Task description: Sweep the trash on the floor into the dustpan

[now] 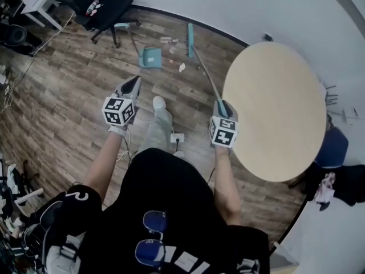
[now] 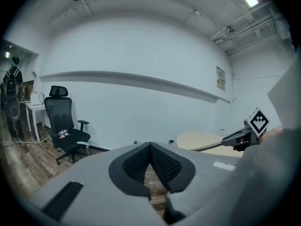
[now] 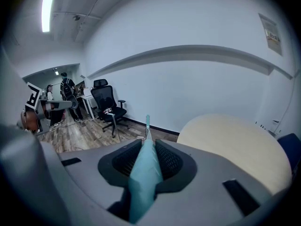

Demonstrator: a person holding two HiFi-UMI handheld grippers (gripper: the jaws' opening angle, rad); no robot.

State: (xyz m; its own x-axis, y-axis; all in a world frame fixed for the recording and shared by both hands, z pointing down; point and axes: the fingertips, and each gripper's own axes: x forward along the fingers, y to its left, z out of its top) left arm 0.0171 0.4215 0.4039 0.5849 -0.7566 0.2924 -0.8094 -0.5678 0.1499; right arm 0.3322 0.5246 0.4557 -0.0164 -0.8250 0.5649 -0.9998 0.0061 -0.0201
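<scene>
Trash [image 1: 182,67] lies in a few small pale bits on the wooden floor [image 1: 68,96] ahead of you, not far from the far wall [image 1: 228,4], scattered between the teal dustpan [image 1: 151,57] and the head of the broom [image 1: 205,76]. The dustpan sits on the floor to the left of the bits, and its long handle runs up toward the black office chair [image 1: 105,7]. Your right gripper [image 1: 222,104] is clamped on the near end of the broom's shaft. In the right gripper view, the teal grip of the broom [image 3: 146,173] is pinched between the two pads of that gripper [image 3: 147,149] and runs straight out ahead to the comb-like head. In the head view, the shaft slants away from you along the left edge of the round table [image 1: 285,113], and the teal head is just beyond the trash, well apart from the dustpan. Your left gripper [image 1: 134,81] carries nothing: in the left gripper view [image 2: 150,149] its pads meet at the tips with nothing caught between them. You hold it in the air above the floor, on your left, pointing toward the dustpan but well short of it. Both marker cubes face up at you, with your white shoe [image 1: 158,102] on the floor between the two grippers.
</scene>
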